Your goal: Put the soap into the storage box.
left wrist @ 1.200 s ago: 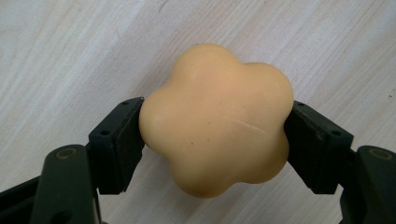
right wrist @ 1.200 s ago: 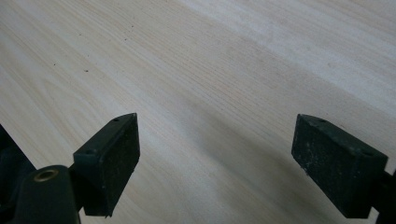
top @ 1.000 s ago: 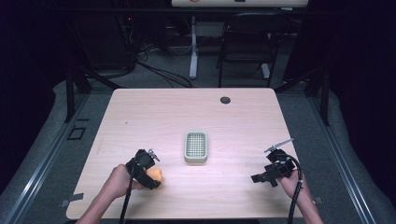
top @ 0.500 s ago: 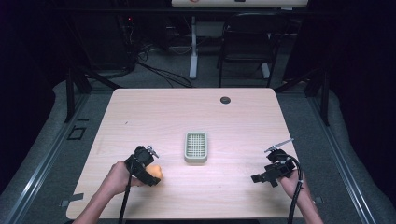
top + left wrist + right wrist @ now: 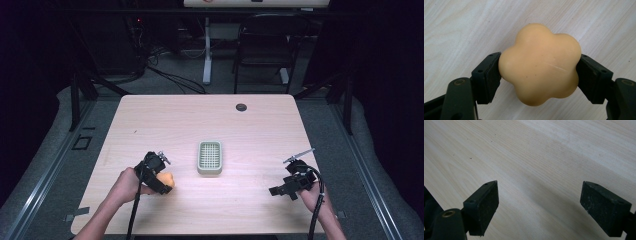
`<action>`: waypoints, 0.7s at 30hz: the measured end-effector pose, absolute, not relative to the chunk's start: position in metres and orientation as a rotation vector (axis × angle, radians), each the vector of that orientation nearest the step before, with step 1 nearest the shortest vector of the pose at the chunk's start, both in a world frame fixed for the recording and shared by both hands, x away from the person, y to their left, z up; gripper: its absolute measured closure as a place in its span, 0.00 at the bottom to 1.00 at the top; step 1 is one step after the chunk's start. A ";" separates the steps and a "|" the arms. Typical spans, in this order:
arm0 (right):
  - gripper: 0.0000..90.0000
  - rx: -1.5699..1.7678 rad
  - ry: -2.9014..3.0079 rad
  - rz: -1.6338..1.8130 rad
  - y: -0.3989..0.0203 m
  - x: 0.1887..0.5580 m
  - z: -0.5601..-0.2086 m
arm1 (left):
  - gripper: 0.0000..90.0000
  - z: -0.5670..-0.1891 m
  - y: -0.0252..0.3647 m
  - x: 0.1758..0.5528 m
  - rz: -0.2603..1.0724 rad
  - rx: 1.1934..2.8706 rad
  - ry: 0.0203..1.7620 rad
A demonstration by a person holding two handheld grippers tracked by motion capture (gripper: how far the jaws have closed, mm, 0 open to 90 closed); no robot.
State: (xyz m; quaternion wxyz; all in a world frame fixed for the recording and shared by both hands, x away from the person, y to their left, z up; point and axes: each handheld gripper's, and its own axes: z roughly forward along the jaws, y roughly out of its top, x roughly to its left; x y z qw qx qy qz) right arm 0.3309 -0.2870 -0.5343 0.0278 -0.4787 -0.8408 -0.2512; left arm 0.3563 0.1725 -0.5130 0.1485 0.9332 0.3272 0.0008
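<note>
High view: the left gripper (image 5: 161, 181) sits at seven o'clock on the wooden table (image 5: 210, 120), near its front edge, jaws clamped on a yellow-orange flower-shaped soap (image 5: 166, 180); in the left gripper view the pads (image 5: 489, 75) press both flanks of that soap (image 5: 540, 63); the white slotted soap dish (image 5: 209, 157) lies at its two o'clock, bare wood between; the right gripper (image 5: 286, 190) rests at five o'clock near the right edge, jaws spread wide and holding nothing; a dark grommet (image 5: 241, 107) sits near the far edge.
</note>
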 end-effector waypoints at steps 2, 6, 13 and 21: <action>0.17 -1.474 -2.596 -0.774 -0.287 0.331 -0.534 | 0.29 -0.512 0.172 0.358 0.001 2.685 0.943; 0.17 -1.474 -2.596 -0.778 -0.287 0.331 -0.534 | 0.29 -0.511 0.171 0.364 -0.006 2.690 0.942; 0.17 -1.474 -2.597 -0.777 -0.287 0.331 -0.534 | 0.29 -0.509 0.168 0.369 -0.005 2.688 0.941; 0.17 -1.473 -2.593 -0.782 -0.287 0.331 -0.534 | 0.29 -0.505 0.166 0.376 -0.006 2.693 0.937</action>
